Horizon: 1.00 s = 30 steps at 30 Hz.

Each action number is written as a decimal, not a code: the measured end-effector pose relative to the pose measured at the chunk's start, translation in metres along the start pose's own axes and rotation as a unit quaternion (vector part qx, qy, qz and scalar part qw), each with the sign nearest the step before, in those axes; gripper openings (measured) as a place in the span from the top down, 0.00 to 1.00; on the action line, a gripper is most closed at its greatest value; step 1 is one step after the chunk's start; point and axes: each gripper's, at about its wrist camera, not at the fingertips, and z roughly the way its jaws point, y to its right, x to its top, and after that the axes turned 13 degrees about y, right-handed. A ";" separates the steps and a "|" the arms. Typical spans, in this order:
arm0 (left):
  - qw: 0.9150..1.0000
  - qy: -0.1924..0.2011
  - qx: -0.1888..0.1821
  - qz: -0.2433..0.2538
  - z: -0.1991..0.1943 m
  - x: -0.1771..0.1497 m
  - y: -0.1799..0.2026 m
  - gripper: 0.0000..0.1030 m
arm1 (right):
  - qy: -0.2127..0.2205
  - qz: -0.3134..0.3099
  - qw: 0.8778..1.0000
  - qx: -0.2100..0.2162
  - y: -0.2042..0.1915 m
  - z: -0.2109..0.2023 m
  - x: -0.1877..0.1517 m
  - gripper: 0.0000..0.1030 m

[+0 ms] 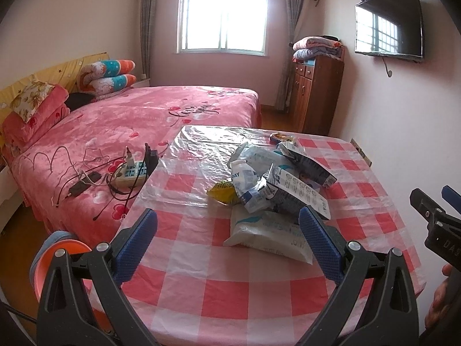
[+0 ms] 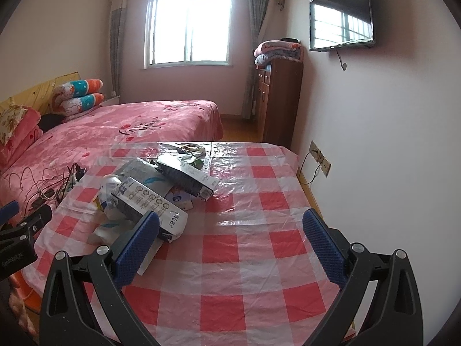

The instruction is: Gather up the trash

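A pile of trash lies on the checked table (image 1: 219, 282): a white tissue pack (image 1: 268, 230) nearest, two grey cartons (image 1: 294, 193) stacked over it, a yellow wrapper (image 1: 224, 191) to the left, and a small wrapper (image 1: 282, 137) at the far edge. My left gripper (image 1: 230, 230) is open above the near table edge, with the tissue pack just beyond its fingertips. My right gripper (image 2: 230, 236) is also open, over bare cloth to the right of the pile. Its left finger sits in front of a carton (image 2: 152, 204). Neither holds anything.
An orange bin (image 1: 57, 262) stands low at the table's left. A pink bed (image 1: 115, 127) adjoins the table, with a power strip (image 1: 129, 173) and cables on it. A wooden cabinet (image 2: 279, 101), a wall TV (image 2: 340, 20) and a wall socket (image 2: 319, 158) line the right wall.
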 end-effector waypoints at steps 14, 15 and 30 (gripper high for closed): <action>1.000 -0.005 0.001 0.001 0.005 -0.004 0.000 0.04 | 0.003 0.006 1.000 0.012 0.001 0.005 -0.003 0.04; 1.000 -0.005 0.001 0.002 0.006 -0.005 0.001 0.04 | 0.005 0.005 1.000 0.012 0.001 0.005 -0.003 0.04; 0.999 -0.007 -0.039 0.023 0.018 -0.028 0.009 0.04 | 0.022 0.007 0.997 0.073 0.007 0.025 -0.023 0.04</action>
